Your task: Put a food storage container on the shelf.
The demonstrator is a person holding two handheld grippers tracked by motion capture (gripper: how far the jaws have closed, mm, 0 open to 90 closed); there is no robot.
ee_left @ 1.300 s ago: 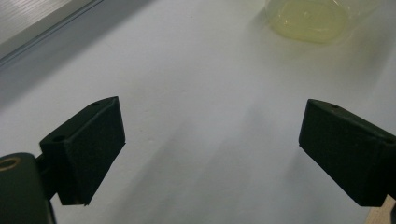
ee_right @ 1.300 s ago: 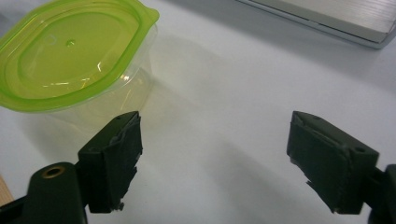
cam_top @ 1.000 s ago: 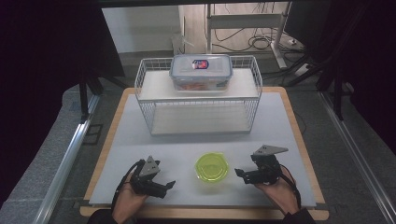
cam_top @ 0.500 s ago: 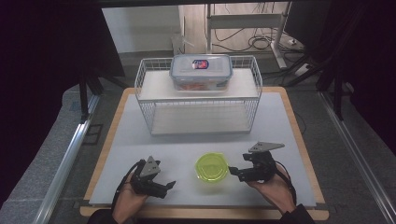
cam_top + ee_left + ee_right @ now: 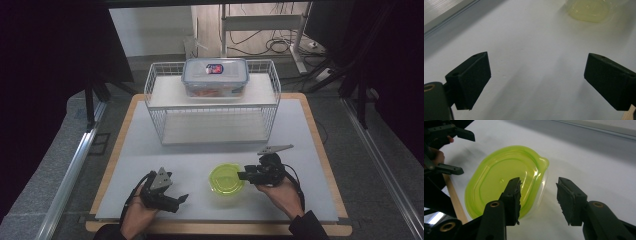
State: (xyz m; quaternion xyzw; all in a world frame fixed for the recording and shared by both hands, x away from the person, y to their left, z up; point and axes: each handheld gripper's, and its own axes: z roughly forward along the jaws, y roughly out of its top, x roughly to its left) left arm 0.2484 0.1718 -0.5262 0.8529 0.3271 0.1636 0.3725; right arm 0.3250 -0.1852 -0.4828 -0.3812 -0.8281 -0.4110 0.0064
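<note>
A small clear tub with a lime-green lid (image 5: 226, 181) (image 5: 499, 182) sits on the white table near the front middle. My right gripper (image 5: 242, 175) (image 5: 539, 192) is level at the tub's right side. Its jaws have just been closing and stand half apart, one over the lid, the other outside the rim. The rim lies between the pads, and they do not press on it. My left gripper (image 5: 181, 200) (image 5: 537, 75) rests low at the front left, open wide with bare table between its jaws. The tub's pale edge (image 5: 587, 11) lies far ahead of it.
A white wire basket rack (image 5: 212, 100) stands across the back of the table, with a clear lidded food box (image 5: 215, 77) on its upper shelf. The white tabletop (image 5: 300, 135) has a wooden border. Dark floor and metal rails lie on both sides.
My right gripper has moved left up to the green-lidded tub, and its jaws have narrowed around the rim. The left gripper and the tub have stayed where they were.
</note>
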